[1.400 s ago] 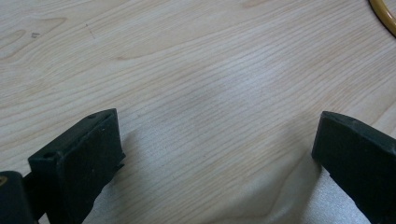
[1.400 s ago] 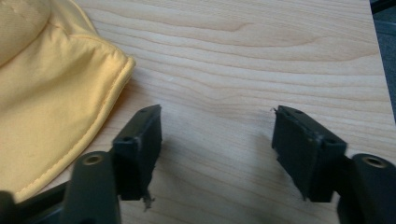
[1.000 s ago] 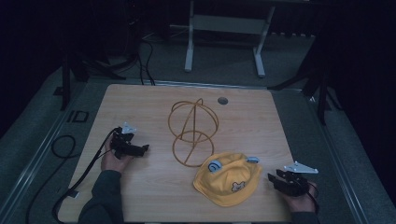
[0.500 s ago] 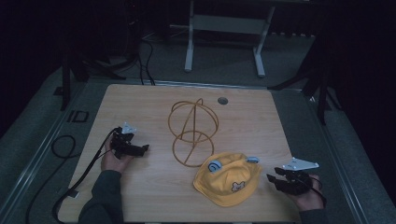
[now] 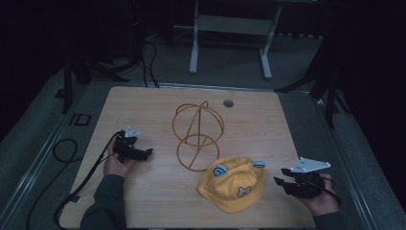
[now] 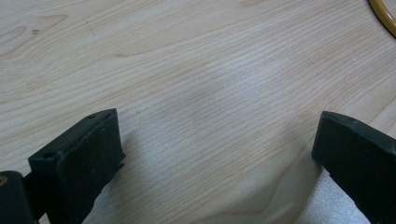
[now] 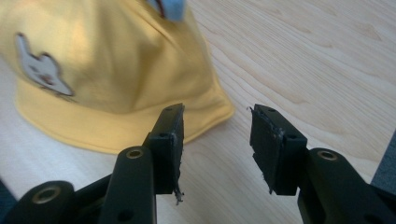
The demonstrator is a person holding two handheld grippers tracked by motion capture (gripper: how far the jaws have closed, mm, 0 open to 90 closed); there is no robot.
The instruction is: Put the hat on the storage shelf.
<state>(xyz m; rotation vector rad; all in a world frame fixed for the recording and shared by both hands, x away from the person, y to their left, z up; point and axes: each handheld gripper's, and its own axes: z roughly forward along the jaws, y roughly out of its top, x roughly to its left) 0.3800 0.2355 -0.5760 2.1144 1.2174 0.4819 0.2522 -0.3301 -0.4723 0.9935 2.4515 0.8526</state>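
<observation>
Dim room, dark floor; light wooden table (image 5: 143,196) with a small round grommet hole (image 5: 228,103) near its far edge. Metal stand legs (image 5: 230,38) on the floor beyond the table.

High view: gold wire frame (image 5: 197,134), made of rings and straight rods, stands at table centre. Yellow hat (image 5: 233,183) lies on the table toward the near right, just in front of the frame; small bear patch and blue ear-like tabs on it. Left gripper (image 5: 145,152) held low over the table at the left, well apart from the frame, cable (image 5: 91,177) trailing back off the near edge. Right gripper (image 5: 279,181) at the near right, beside the hat's brim, grey plate on top.

Left gripper view: left gripper (image 6: 215,154) jaws spread wide, nothing between them, bare wood grain below. A short arc of the gold wire frame (image 6: 384,17) at top right corner, a closeness the high view does not suggest.

Right gripper view: right gripper (image 7: 215,140) jaws parted, gap empty, tips near the yellow hat (image 7: 93,74) brim; whether the left jaw touches the brim cannot be told. Bear patch (image 7: 39,65) is clear here, and worn, frayed jaw pads (image 7: 268,140).
</observation>
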